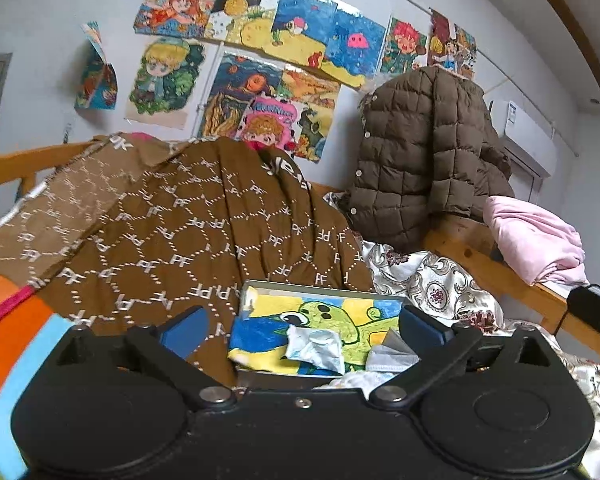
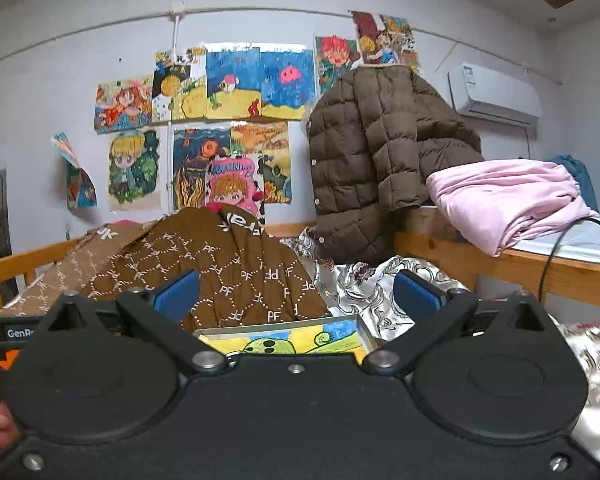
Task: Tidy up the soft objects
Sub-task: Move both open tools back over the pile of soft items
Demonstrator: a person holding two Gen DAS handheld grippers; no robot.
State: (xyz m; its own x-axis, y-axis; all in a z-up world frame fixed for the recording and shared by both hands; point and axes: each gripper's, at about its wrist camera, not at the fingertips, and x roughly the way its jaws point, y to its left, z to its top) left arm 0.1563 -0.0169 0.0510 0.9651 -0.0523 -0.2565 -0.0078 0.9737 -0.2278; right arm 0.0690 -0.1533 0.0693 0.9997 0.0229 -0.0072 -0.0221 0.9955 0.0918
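A brown quilt (image 1: 188,220) with a white "PF" pattern lies heaped on the bed and shows again in the right wrist view (image 2: 236,276). In front of it sits a shallow tray (image 1: 260,285) lined with a green-creature drawing, holding crumpled pale wrappers (image 1: 316,348). My left gripper (image 1: 304,326) stands open above the tray, nothing between its blue pads. My right gripper (image 2: 298,290) is open too, level, over the tray's (image 2: 364,334) far edge. A brown puffer jacket (image 2: 364,160) hangs at the back and a folded pink cloth (image 2: 504,200) rests on a wooden ledge.
Silver floral bedding (image 1: 432,280) covers the bed to the right. An orange and blue soft thing (image 1: 16,340) lies at the left edge. A wooden bed rail (image 2: 540,276) carries a black cable (image 2: 556,248). Drawings (image 2: 236,80) cover the back wall, with an air conditioner (image 2: 496,92) beside them.
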